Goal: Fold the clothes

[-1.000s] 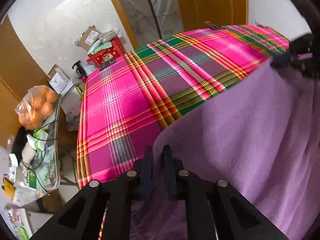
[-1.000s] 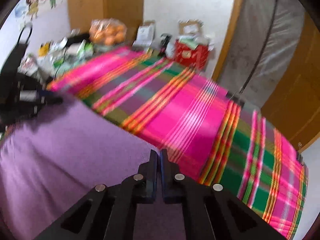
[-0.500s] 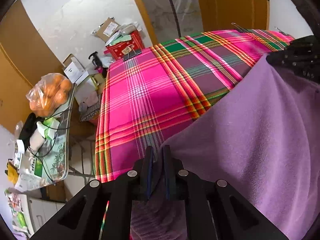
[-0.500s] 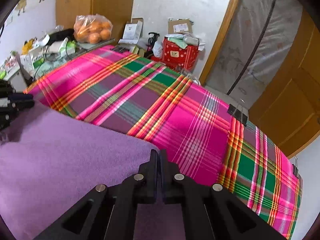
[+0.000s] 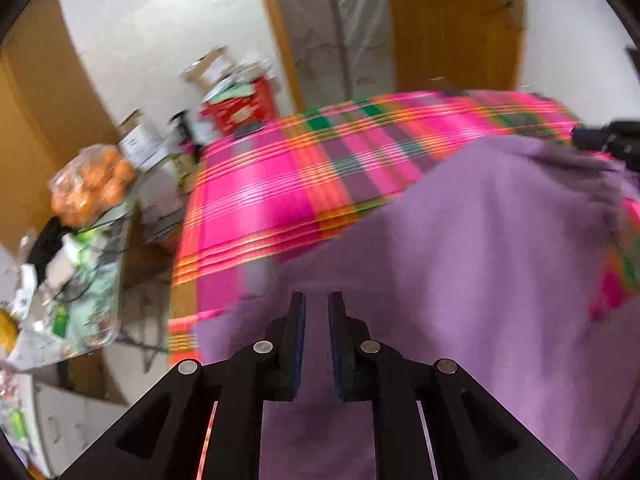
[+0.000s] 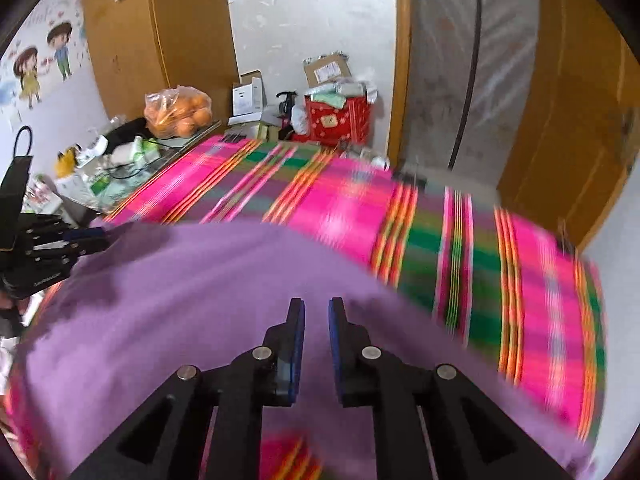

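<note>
A purple garment lies spread over a pink, green and orange plaid cloth that covers the table. My left gripper hovers over the garment's near left edge. Its jaws are opening, with a narrow gap and no fabric pinched between the pads. My right gripper stands over the garment's right edge. Its jaws are also opening, and only cloth lying below shows through the gap. Each gripper appears in the other's view, the right gripper and the left gripper, at the garment's opposite corners. Both views are blurred.
A cluttered side table with a bag of oranges stands left of the bed-like table. A red box and cardboard boxes sit on the floor by the wall. A wooden door is at the right.
Both grippers were shut on the purple garment's edge; now their jaws have parted and the fabric lies loose below them. Both views have swung and risen slightly.
</note>
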### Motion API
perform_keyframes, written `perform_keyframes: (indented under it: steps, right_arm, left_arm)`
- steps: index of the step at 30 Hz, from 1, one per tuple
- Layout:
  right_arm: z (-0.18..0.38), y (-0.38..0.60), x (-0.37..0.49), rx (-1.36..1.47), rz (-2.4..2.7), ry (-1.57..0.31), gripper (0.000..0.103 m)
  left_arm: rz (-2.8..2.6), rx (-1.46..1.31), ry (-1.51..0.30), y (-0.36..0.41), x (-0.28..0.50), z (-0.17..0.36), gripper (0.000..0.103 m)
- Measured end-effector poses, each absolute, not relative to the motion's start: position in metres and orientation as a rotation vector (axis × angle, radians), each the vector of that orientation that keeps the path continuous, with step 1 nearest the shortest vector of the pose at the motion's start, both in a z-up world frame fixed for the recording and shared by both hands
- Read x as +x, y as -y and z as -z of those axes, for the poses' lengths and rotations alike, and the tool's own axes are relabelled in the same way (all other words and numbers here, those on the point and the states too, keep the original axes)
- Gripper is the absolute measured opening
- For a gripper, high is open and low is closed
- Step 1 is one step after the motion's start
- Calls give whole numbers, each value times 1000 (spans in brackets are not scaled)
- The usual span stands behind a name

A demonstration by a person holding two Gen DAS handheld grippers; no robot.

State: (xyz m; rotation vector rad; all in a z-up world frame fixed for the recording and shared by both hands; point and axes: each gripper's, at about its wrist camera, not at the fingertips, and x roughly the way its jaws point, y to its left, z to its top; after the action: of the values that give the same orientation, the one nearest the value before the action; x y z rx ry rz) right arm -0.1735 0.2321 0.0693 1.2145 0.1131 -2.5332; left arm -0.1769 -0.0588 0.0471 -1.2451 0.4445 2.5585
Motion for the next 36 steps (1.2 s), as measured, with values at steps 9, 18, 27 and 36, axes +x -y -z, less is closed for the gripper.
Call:
perform_keyframes:
  steps: [9, 18, 27, 36]
  right_arm:
    - [-31, -226, -117, 1281, 2228, 162, 13]
    - [-13, -170, -116, 1282, 2158, 84, 21]
    - [-17, -164, -103, 1205, 2173, 109, 5]
    - [-28, -156, -52, 1083, 2099, 16, 5]
  left_arm:
    - [-2262, -1256, -322, -14, -134, -46, 14]
    - [-2217, -1320, -272, -40, -117, -26, 14]
    - [-2246, -1390, -158, -29, -135, -13, 16]
    - [-2262, -1404, -76, -20, -138, -11, 16]
